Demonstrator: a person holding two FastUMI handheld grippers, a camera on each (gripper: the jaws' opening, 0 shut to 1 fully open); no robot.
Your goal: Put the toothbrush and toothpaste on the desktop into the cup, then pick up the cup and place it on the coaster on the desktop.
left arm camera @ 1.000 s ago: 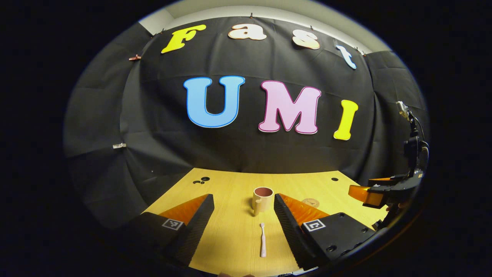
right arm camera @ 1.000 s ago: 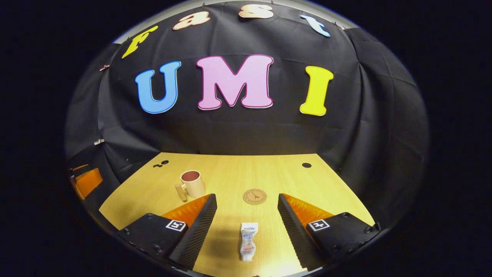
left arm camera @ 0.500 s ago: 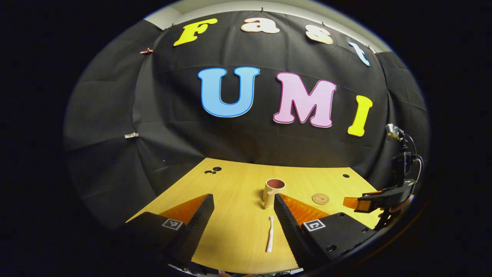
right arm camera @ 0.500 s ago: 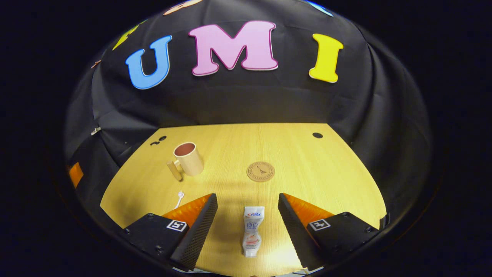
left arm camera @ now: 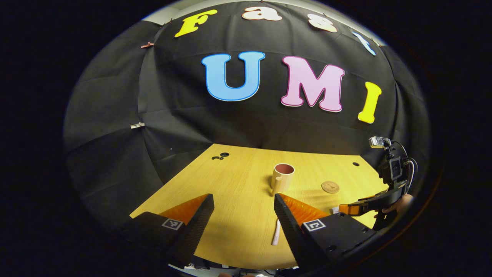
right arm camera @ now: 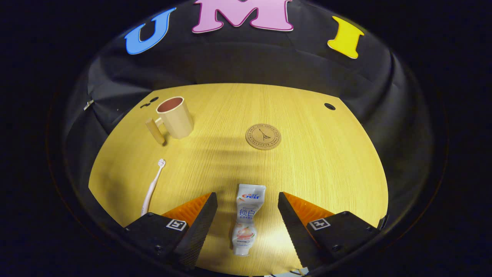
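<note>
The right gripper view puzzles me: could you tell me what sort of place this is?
Probably a staged recording booth, not a real bathroom: black cloth walls in a bare wooden desk that holds just a cup, toothbrush, toothpaste and coaster.

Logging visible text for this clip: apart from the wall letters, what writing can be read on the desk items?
Toothpaste tube: label print, left unread.
Coaster: lettering ringing a tower drawing, too small to read.
Cup, toothbrush: no writing visible.
</note>
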